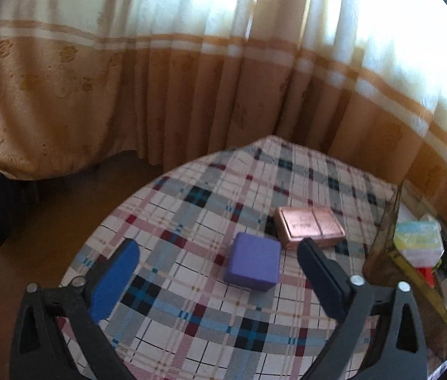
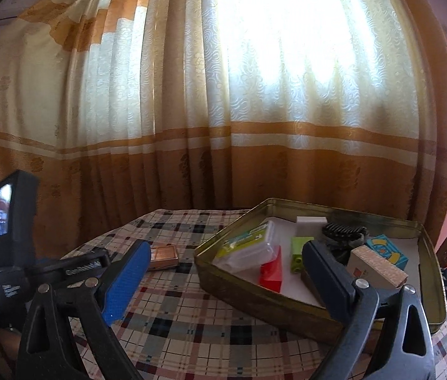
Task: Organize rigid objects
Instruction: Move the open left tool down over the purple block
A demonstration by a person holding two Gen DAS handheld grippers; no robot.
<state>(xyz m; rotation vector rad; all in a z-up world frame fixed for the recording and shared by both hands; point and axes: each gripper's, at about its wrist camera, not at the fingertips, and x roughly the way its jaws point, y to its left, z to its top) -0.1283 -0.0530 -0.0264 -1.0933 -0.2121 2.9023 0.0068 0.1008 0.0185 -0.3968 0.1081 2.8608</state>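
Your left tongs [image 1: 217,253] hanging wide open, empty, over the purple block [image 1: 253,265] lying on the plaid table [image 1: 172,316], copper box [image 1: 309,226] just beyond, your right tongs [image 2: 226,258] gaping empty beside the brass tray [image 2: 255,297].

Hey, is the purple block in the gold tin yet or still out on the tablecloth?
Out. The purple block lies on the plaid tablecloth, beside the copper box, outside the tin.

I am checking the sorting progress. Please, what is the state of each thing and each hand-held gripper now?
Purple box: on the cloth, outside the tin, closed.
Copper case: on the cloth, outside the tin, closed.
Tin: open, holds several small things.
Red box: in the tin, lying tilted.
Left hand-held gripper: open, empty.
Right hand-held gripper: open, empty.
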